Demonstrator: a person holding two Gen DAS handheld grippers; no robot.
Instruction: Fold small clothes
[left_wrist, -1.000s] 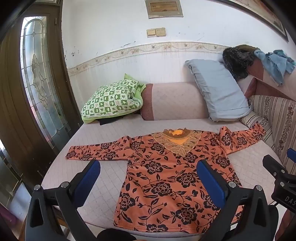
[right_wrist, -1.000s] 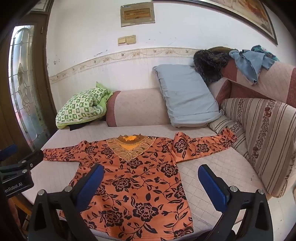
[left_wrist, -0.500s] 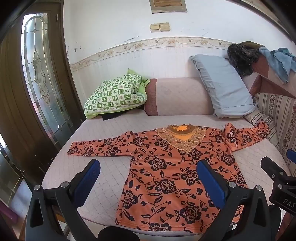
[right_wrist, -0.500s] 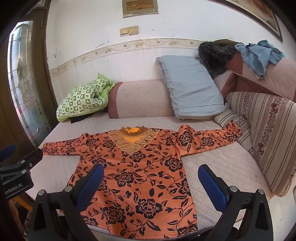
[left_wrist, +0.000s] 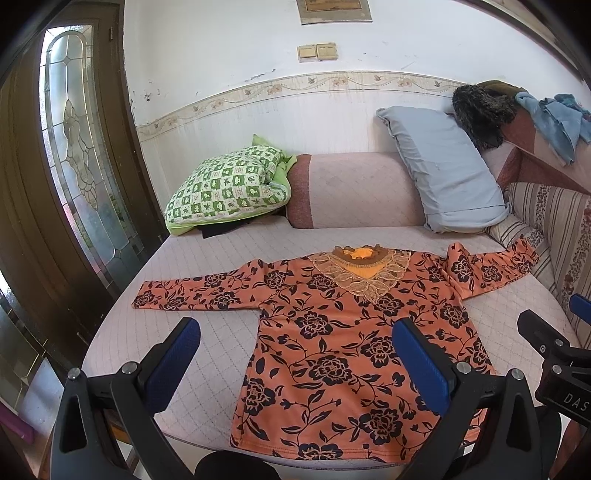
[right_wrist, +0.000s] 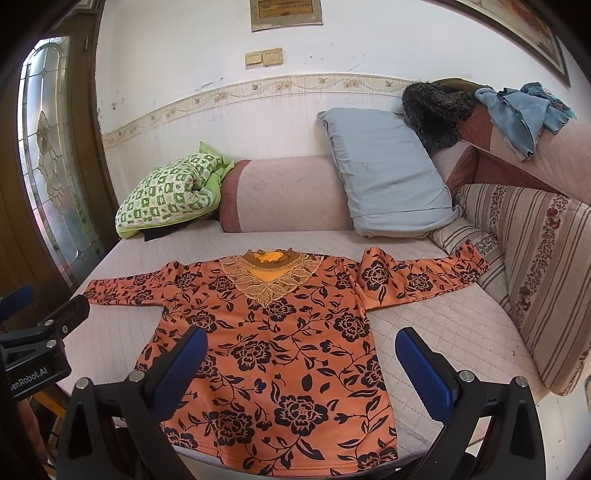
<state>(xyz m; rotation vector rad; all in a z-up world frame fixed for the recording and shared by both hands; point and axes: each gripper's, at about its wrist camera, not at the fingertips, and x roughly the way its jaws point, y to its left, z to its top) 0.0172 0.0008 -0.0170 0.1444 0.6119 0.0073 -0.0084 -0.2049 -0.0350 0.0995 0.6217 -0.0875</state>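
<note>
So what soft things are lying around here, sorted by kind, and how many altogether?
Orange flowered top: 1
Pillows: 2, green checked pillow and blue-grey pillow
Bolster: 1
Blue cloth draped on the sofa back: 1
Dark furry item: 1
Total: 6

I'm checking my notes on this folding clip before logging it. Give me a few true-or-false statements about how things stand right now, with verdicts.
1. The shirt lies spread flat with both sleeves out. True.
2. The left gripper is shut on a sleeve. False: its jaws are open and hold nothing.
3. The right gripper is open. True.
4. The blue pillow lies on the shirt. False: it leans against the backrest, apart from the shirt.
5. The shirt is already folded in half. False: it is unfolded.
</note>
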